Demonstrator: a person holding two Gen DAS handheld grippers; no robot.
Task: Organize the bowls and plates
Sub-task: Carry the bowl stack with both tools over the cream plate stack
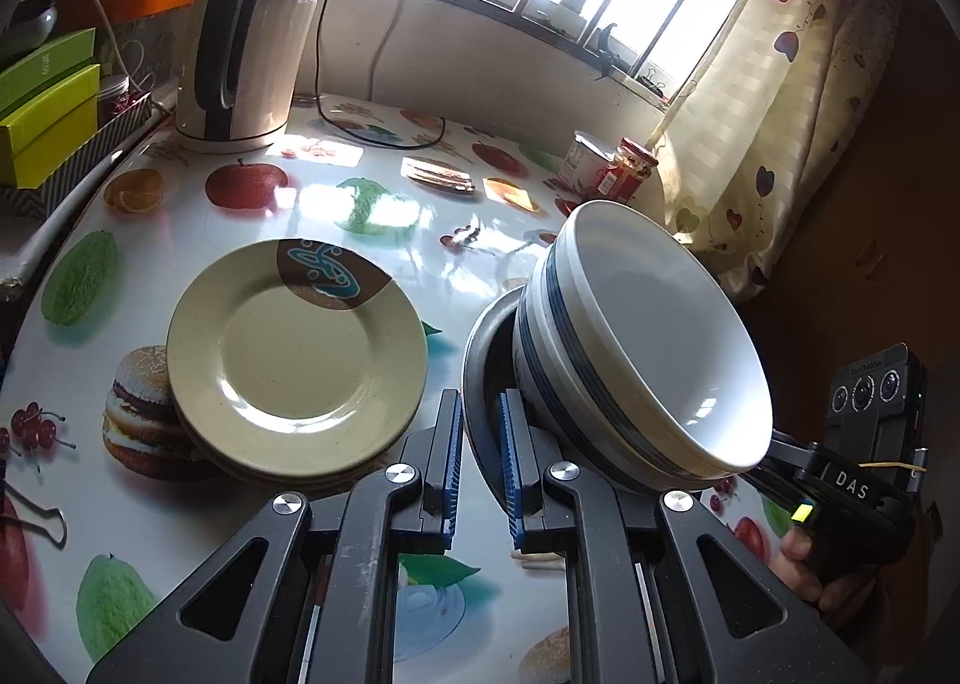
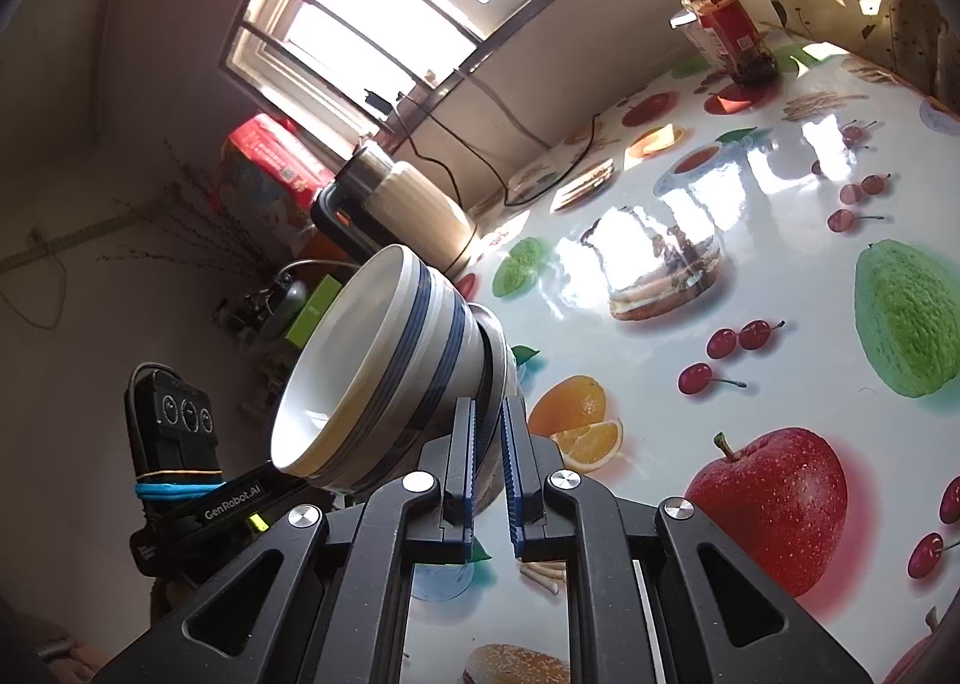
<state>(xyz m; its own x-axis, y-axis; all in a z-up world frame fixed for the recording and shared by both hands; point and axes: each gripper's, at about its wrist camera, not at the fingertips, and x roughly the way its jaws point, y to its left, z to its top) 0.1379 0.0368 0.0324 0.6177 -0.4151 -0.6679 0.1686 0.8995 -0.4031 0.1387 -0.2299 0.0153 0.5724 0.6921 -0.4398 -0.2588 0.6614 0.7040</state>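
A stack of white bowls with blue stripes (image 1: 648, 336) (image 2: 384, 348) sits tilted in a dark grey dish (image 1: 474, 348) (image 2: 501, 342), held above the fruit-print table (image 2: 750, 264). My left gripper (image 1: 480, 402) is shut on the grey dish's rim. My right gripper (image 2: 487, 408) is shut on the rim at the opposite side. Each gripper shows in the other's view, half hidden behind the bowls: the right gripper (image 1: 780, 447) and the left gripper (image 2: 264, 483). A stack of cream plates (image 1: 294, 354), the top one with a brown and blue patch, lies on the table left of the bowls.
An electric kettle (image 1: 240, 42) (image 2: 414, 204) with its cord stands at the table's back left. A red-labelled jar (image 1: 630, 168) (image 2: 729, 30) and a tin (image 1: 585, 156) stand near the curtain (image 1: 780, 114). Green boxes (image 1: 48, 108) sit beside the table; a binder clip (image 1: 36, 516) lies near its edge.
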